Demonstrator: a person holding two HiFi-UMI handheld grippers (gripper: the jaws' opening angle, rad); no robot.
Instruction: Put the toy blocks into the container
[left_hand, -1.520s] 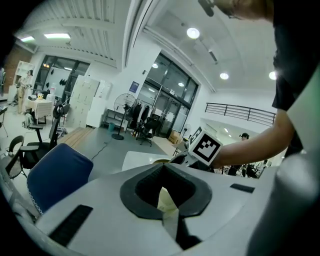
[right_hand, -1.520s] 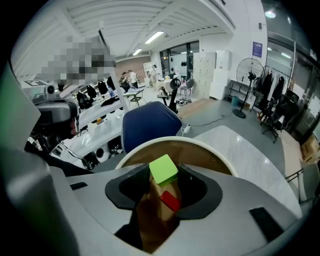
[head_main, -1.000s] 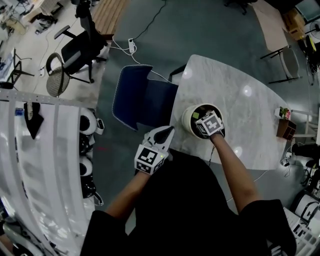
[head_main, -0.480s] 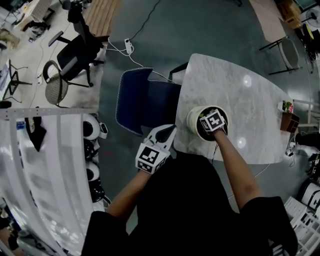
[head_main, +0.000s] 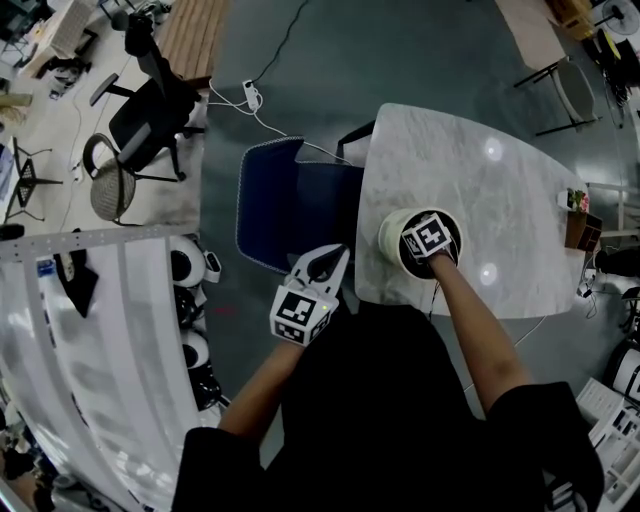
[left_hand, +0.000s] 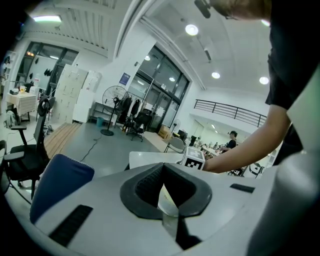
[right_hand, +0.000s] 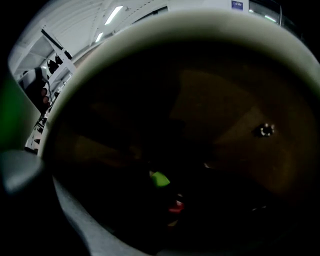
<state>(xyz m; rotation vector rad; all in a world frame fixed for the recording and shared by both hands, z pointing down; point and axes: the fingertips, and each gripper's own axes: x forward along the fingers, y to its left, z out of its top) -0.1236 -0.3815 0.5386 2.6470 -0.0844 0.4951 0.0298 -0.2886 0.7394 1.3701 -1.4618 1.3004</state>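
A round white container (head_main: 390, 240) stands on the marble table (head_main: 470, 170) near its front edge. My right gripper (head_main: 428, 241) points steeply down into it, so only its marker cube shows from above. In the right gripper view the container's pale rim (right_hand: 150, 30) rings a dark inside. A green block (right_hand: 160, 178) and a red block (right_hand: 175, 206) lie small at the bottom. Nothing shows between the spread jaws. My left gripper (head_main: 335, 258) hangs off the table's left front edge, shut and empty (left_hand: 163, 186). It faces the right gripper's cube (left_hand: 193, 160).
A blue chair (head_main: 290, 210) is pushed against the table's left side. A black office chair (head_main: 150, 110) and a power strip with cables (head_main: 252, 95) are on the floor beyond. A small brown box (head_main: 577, 228) sits at the table's right edge. White shelving (head_main: 90, 330) is at left.
My right gripper has sunk deeper into the container. My left gripper has drifted a little toward the table. Its jaws stay shut.
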